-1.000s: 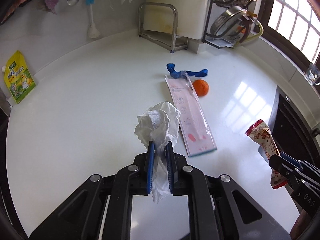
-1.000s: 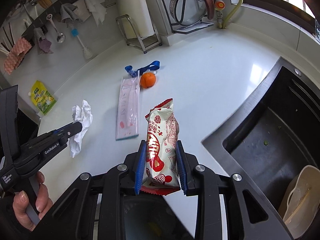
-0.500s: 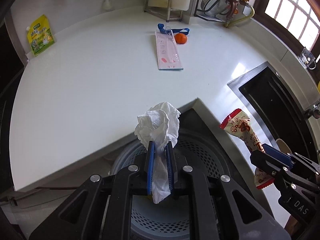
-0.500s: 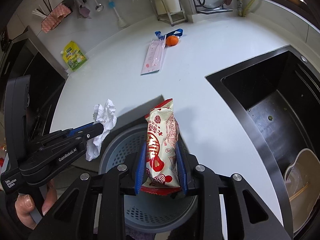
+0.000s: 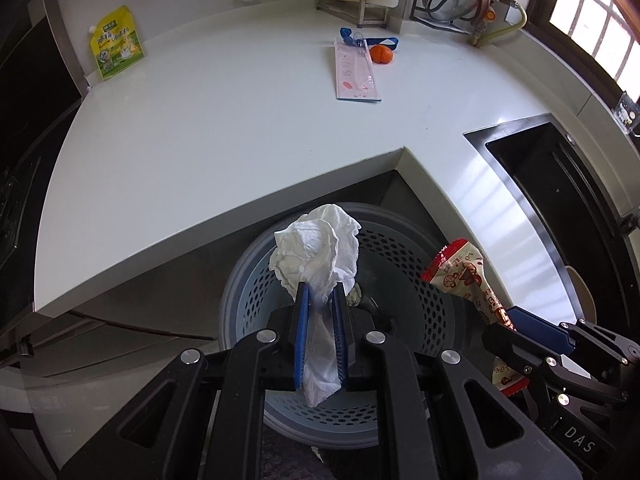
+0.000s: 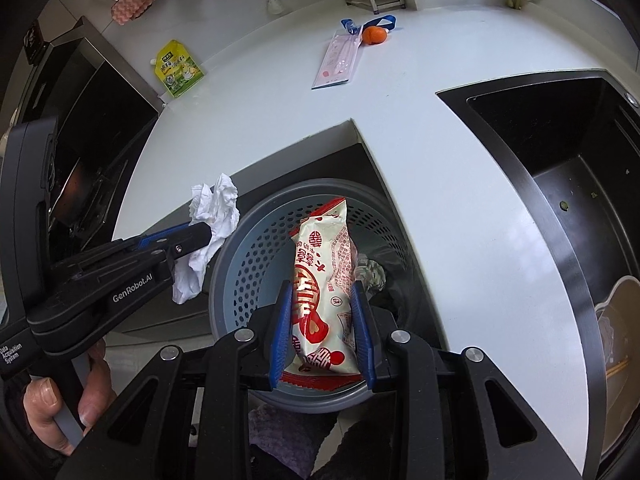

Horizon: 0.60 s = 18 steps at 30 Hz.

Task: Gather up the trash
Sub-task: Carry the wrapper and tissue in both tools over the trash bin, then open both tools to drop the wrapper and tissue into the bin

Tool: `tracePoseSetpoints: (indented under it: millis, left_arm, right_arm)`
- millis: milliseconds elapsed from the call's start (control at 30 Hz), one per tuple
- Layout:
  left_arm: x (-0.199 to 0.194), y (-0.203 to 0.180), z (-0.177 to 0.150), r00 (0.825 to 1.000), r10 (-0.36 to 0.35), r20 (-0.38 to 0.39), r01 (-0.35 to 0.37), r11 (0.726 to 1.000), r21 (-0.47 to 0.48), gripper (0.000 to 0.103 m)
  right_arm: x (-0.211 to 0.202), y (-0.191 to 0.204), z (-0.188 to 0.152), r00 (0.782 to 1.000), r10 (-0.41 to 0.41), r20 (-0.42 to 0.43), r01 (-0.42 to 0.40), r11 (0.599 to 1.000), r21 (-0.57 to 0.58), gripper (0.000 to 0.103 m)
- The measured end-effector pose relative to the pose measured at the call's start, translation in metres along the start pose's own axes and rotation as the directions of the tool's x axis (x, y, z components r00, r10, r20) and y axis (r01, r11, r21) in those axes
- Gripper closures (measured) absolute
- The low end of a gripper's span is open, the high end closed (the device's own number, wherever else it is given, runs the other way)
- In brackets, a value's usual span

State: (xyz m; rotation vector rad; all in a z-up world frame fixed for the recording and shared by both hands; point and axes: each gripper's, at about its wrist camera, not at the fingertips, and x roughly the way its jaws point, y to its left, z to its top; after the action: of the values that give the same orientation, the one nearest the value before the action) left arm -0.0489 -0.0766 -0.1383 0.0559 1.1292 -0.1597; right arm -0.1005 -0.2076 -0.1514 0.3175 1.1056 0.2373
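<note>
- Directly below both grippers: perforated bin point(image 5: 400, 392), mouth up
- Left gripper point(image 5: 320, 296) clamps crumpled tissue point(image 5: 316, 252)
- Right gripper point(image 6: 322, 292) clamps snack wrapper point(image 6: 324, 280), long axis along fingers

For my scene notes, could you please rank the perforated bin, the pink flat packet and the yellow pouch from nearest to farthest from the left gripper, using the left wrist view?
1. The perforated bin, directly below the left gripper.
2. The pink flat packet, far back on the counter, slightly right.
3. The yellow pouch, far left, against the wall.
</note>
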Motion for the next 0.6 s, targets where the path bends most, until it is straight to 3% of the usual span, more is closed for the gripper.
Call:
tracePoseSetpoints:
  millis: [167,600]
  left_arm:
    - [0.008,-0.003,-0.005,0.999,-0.009,-0.036,0.009,1.0,0.007,0.09]
    - [0.011,0.001,-0.005,0.998,-0.018,-0.068,0.016,1.0,-0.019,0.09]
  right_arm:
    - [0.014,-0.008,0.001,0.998,-0.011,-0.056,0.012,1.0,0.019,0.075]
    - [0.011,-0.003,0.011,0.998,0.019,-0.059,-0.019,1.0,0.0,0.075]
